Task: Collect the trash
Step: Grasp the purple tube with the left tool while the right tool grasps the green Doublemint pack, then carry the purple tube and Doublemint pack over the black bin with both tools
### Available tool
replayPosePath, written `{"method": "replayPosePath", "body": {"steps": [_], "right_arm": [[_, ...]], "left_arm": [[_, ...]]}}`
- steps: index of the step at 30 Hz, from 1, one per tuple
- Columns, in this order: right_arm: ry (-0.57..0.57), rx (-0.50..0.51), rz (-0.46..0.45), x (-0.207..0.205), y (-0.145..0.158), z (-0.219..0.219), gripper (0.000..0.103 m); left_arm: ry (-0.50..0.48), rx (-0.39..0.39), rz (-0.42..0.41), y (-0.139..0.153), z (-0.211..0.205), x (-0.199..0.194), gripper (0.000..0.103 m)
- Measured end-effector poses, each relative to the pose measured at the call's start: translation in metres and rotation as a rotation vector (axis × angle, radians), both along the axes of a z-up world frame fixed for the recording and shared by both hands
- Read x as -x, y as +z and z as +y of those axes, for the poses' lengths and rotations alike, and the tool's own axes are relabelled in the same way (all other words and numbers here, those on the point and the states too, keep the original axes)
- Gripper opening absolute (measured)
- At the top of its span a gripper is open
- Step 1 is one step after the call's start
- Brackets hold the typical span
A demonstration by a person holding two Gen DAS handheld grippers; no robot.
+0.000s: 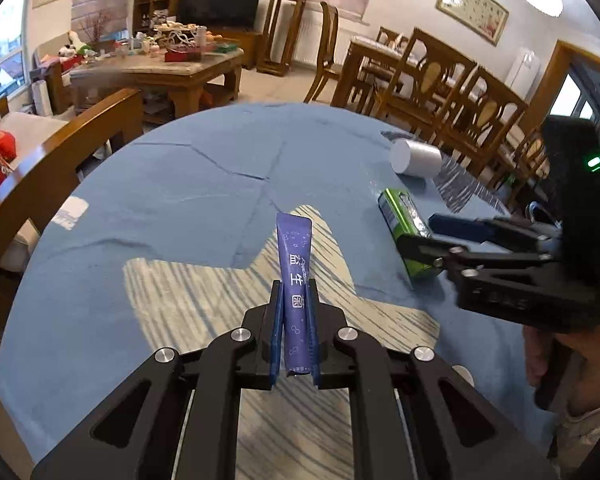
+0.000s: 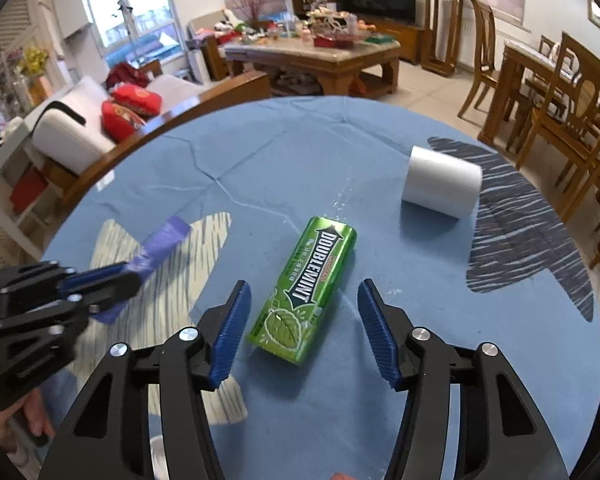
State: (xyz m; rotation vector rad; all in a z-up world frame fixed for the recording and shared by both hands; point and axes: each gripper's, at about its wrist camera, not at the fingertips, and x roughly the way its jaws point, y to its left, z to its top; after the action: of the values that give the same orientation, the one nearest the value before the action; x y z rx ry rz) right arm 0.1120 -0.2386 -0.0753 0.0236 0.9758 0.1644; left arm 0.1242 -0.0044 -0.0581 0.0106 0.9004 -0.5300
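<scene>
1. Gripping a purple sachet between its closed blue pads, the left gripper held the stick pack above the pale striped patch of the blue tablecloth, toward the table's left side.
2. Lying flat near the middle of the table, the green Doublemint gum pack sat between the spread fingers of the right gripper, touching neither pad.
3. Resting on its side toward the table's right edge, a white paper cup lay well apart from the gum pack, beside a dark striped patch of the cloth.
</scene>
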Motion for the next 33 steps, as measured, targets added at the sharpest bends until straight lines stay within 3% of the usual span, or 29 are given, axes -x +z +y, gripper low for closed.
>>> {"method": "replayPosePath", "body": {"steps": [7, 11, 17, 21, 33], "right_arm": [[-0.011, 0.047, -0.024, -0.004, -0.005, 0.008, 0.034], [-0.036, -0.017, -0.041, 0.003, -0.002, -0.006, 0.031], [-0.064, -0.172, -0.124, 0.040, 0.024, -0.047, 0.031], [-0.085, -0.259, -0.187, 0.076, 0.046, -0.083, 0.031], [-0.227, -0.277, -0.358, 0.195, 0.095, -0.192, 0.031]], "left_arm": [[0.011, 0.062, -0.014, 0.008, 0.013, 0.003, 0.012], [0.004, 0.085, -0.047, 0.015, 0.012, 0.012, 0.012], [-0.038, 0.116, -0.093, 0.031, -0.005, 0.032, 0.012], [-0.095, 0.129, -0.123, 0.044, -0.030, 0.049, 0.012], [-0.292, 0.160, -0.210, 0.073, -0.147, 0.104, 0.012]]}}
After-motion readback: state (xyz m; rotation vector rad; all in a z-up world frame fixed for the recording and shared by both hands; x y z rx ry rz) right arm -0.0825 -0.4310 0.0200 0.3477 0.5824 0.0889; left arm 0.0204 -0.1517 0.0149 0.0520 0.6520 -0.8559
